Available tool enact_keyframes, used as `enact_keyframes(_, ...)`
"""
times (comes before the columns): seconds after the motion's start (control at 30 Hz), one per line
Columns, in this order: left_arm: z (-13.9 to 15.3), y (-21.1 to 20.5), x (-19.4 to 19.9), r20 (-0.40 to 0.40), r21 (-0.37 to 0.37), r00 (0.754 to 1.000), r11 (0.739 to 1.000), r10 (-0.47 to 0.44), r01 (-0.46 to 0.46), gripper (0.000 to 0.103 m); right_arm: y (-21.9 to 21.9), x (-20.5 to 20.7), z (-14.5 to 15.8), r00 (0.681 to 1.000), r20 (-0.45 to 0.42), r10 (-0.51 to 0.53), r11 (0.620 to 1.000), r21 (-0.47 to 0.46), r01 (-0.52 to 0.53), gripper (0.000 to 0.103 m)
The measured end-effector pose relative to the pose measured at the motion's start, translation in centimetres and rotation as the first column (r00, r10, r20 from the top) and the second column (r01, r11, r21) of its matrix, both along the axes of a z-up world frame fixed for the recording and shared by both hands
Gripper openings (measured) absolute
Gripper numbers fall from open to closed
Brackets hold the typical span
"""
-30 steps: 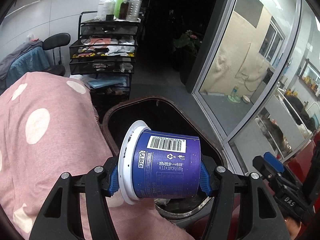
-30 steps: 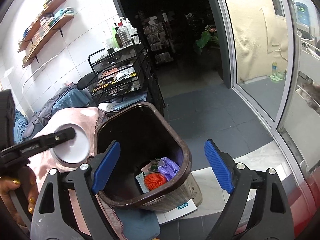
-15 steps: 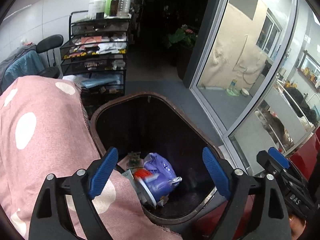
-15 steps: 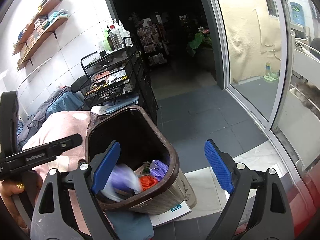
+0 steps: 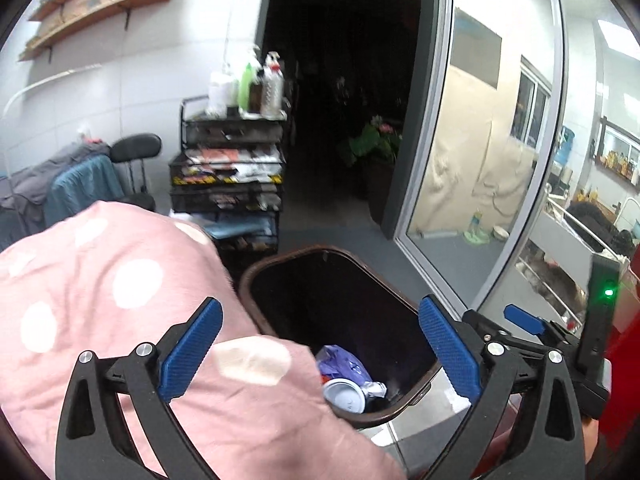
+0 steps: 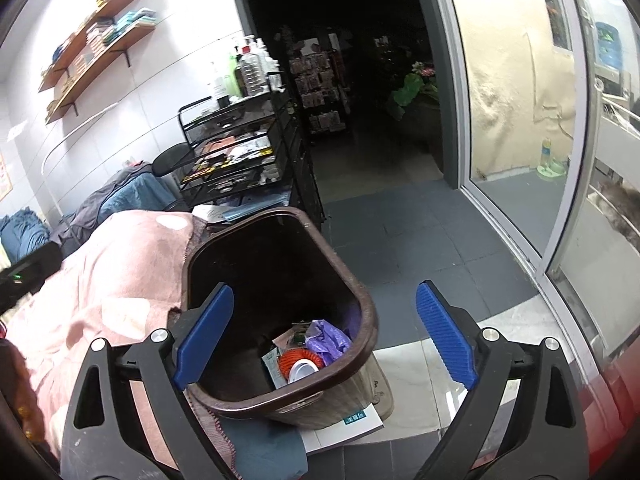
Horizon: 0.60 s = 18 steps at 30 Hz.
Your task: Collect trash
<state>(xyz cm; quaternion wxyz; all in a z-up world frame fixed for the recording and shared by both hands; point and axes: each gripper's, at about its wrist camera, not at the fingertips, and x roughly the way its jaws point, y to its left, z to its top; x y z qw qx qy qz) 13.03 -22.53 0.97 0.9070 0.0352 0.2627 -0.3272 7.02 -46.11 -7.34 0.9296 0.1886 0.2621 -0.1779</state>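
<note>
A pink blanket with pale round spots (image 5: 120, 300) bulges up at my left and covers the near-left corner of the dark brown plastic waste bin (image 5: 408, 400), so from the left wrist view part of the bin's mouth is hidden behind the cloth. Behind the bin stands a black wire-mesh trolley (image 6: 240, 160) with several bottles on its top shelf, and beside that a chair draped in grey and teal cloth (image 5: 80, 184). At my right a glass sliding door (image 6: 520, 120) runs along the dark grey tiled floor (image 6: 420, 232). The bin stands on a white booklet (image 6: 352, 424) lying on the floor. My left gripper (image 5: 320, 356) hangs above the bin's near edge, its jaws opening wide with nothing between the blue pads. The purple yoghurt cup (image 5: 346, 394) lies on its side at the bottom of the bin, below and just ahead of that gripper, touching a crumpled purple wrapper (image 6: 326, 338). My right gripper (image 6: 326, 336) hovers over the bin's right rim, jaws opening too, holding nothing. In the bin I count one cup, one purple wrapper, one orange ribbed piece (image 6: 294, 358) and one green-edged packet (image 6: 272, 364); further scraps are too dark to tell.
</note>
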Motion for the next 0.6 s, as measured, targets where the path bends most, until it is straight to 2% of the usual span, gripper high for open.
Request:
enact_keyframes(0.33, 1.0, 6.3, -3.2, 0.083, -0.082, 0.985, 0.986, 0.152, -0.145, 0.098, 4.9, 0.0, 1.3, 0.993, 0.070, 0.097, 0.992, -0.087, -0.091, 0.095)
enact_keyframes(0.6, 0.7, 10.6, -4.9, 0.126, -0.089, 0.945, 0.953, 0.300, -0.291, 0.098, 9.4, -0.2, 2.8, 0.974, 0.123, 0.191, 0.974, -0.145, -0.173, 0.097)
